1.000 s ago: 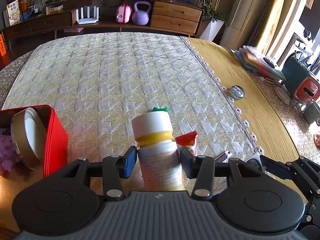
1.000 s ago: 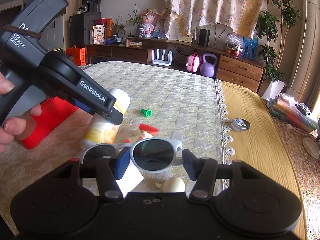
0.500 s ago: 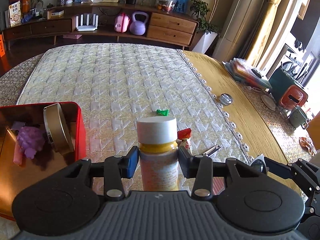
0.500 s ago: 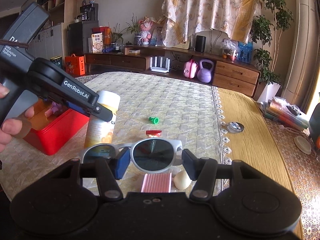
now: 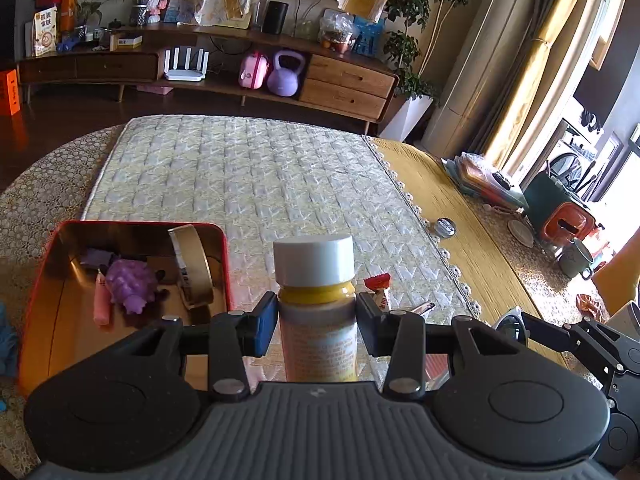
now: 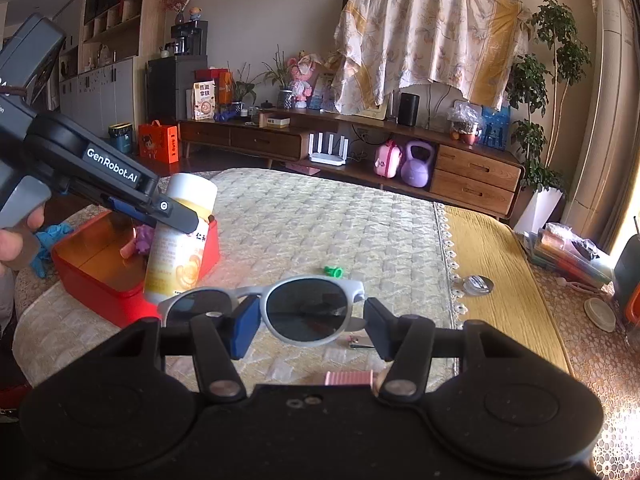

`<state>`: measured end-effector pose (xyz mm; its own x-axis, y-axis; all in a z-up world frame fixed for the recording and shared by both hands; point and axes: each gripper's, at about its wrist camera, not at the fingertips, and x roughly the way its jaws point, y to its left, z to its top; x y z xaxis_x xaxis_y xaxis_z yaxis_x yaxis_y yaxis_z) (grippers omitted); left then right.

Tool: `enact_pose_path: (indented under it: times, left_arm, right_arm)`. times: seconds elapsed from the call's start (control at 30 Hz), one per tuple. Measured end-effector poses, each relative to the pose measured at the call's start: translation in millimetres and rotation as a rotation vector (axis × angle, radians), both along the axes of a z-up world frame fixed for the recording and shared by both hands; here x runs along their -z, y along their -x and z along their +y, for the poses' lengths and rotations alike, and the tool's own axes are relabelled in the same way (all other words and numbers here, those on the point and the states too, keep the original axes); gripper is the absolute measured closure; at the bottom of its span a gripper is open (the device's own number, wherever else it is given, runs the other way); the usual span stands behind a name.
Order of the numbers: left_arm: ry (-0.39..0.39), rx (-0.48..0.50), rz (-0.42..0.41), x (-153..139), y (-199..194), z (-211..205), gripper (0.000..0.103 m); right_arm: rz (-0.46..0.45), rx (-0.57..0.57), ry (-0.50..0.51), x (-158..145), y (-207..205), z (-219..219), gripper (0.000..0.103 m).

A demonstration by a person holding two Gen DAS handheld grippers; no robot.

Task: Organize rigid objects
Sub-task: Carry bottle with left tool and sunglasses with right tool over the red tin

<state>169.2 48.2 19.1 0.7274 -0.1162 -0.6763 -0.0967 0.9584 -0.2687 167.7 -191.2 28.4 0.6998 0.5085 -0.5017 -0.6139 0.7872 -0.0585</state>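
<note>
Left tongs (image 5: 316, 320) clamp a white-capped yellow bottle (image 5: 316, 312) upright, held above the surface beside the red tin (image 5: 224, 264) near its left edge; the tin holds a purple toy (image 5: 130, 284) and gold lid (image 5: 194, 268). Right tongs (image 6: 306, 322) grip grey sunglasses (image 6: 280, 308) by one lens. On the surface's quilted mat (image 6: 320, 232): green cap (image 6: 334, 271), nail clipper (image 6: 360, 345), pink block (image 6: 348, 378).

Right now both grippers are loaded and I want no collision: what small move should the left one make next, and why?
Probably carry the bottle left over the red tin and lower it. The left gripper holds it upright, just right of the tin's rim, and the near part of the tin's floor is bare. The right gripper holds the sunglasses apart, to the right.
</note>
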Motion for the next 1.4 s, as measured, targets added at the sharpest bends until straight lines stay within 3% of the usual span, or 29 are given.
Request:
enact_pose_path:
  times: [0.4,0.73,0.93,1.4]
  left_arm:
    - [-0.032,-0.095,0.005,-11.0,23.2,67.8,0.061]
    - [-0.093,-0.174,0.042,-2.6,34.3,114.5,0.061]
    - [-0.118,-0.207,0.074,5.8,32.6,137.7,0.061]
    - [-0.172,-0.196,0.154,31.4,12.5,149.7,0.061]
  right_arm:
    - [-0.007,-0.096,-0.031,-13.5,9.1,62.6,0.047]
    - [0.013,-0.167,-0.002,-3.7,9.6,123.9,0.047]
    - [0.024,-0.155,0.017,6.7,3.1,151.4,0.047]
    - [0.063,-0.184,0.091,34.3,-7.4,196.4,0.047]
